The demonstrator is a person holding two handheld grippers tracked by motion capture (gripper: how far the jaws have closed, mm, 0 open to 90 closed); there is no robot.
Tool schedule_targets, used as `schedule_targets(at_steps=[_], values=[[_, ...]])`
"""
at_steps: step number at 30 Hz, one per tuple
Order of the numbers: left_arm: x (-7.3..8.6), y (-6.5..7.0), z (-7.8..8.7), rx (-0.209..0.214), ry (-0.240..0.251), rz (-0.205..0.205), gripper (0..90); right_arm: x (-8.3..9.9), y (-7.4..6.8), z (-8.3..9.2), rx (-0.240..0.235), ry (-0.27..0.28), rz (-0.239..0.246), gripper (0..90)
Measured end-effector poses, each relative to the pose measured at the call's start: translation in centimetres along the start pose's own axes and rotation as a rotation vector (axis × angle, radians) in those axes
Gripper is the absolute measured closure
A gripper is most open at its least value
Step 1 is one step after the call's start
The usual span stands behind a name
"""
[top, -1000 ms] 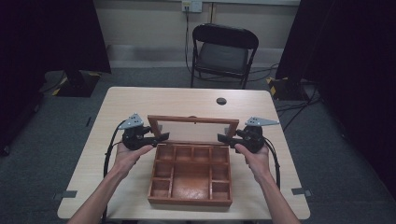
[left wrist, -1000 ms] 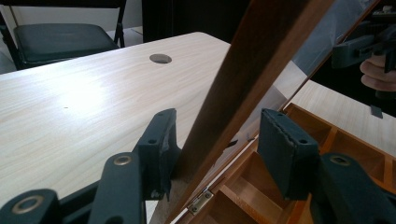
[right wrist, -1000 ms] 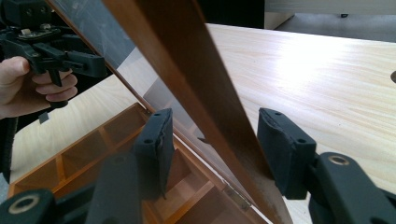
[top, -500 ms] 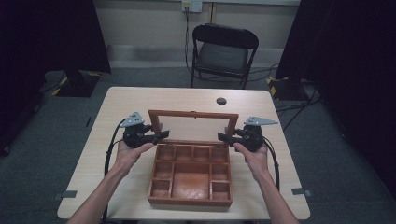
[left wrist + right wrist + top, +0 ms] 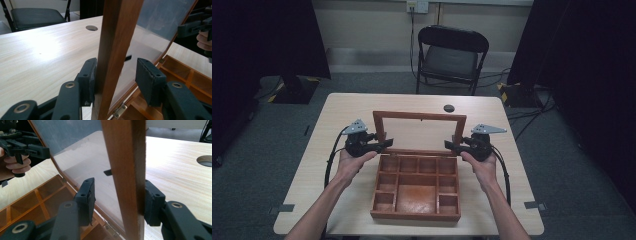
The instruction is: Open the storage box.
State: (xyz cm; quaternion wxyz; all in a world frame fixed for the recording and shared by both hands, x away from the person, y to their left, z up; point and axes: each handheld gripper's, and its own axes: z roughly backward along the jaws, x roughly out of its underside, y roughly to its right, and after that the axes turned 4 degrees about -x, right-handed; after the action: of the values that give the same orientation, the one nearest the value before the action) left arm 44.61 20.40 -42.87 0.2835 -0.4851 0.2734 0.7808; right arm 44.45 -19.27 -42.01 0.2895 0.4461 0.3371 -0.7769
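- Since the earlier frames, the lid [image 5: 419, 131] has been swung further up; it is now seen standing near upright behind the box [image 5: 417, 187], where before it leaned lower over the compartments.
- Both claws have stayed at the lid's side rails through that rise.
- Left claw [image 5: 115, 77]: its jaws are spread astride the left rail, one pad [image 5: 88, 75] touching the wood and the other standing clear of it on the glass side, so nothing is clenched.
- Right claw [image 5: 117, 200]: likewise released, its jaws straddling the right rail, the outer pad [image 5: 152, 202] against the wood and the inner one apart from it.
- The box is seen lying open near the middle of the bench [image 5: 342, 107], its compartments bare, with the lid hinged along its far edge.
- The step in hand is judged to be opening the lid; it appears almost done.
- The next move is judged to call for the lid to be eased to a resting angle, supported evenly on both rails so the hinges [image 5: 119, 111] are not twisted, and the claws then drawn clear.
- No brand, label or writing can be read.
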Motion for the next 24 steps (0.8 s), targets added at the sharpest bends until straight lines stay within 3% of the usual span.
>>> schedule_targets(at_steps=[5, 24], values=[[0.54, -0.26, -0.37, -0.001, -0.003, 0.021, 52.0, 0.05, 0.14, -0.22, 0.012, 0.003, 0.0, 51.1], [0.9, -0.68, -0.87, -0.02, -0.027, 0.036, 52.7, 0.3, 0.61, -0.81, 0.027, -0.023, -0.019, 46.7]])
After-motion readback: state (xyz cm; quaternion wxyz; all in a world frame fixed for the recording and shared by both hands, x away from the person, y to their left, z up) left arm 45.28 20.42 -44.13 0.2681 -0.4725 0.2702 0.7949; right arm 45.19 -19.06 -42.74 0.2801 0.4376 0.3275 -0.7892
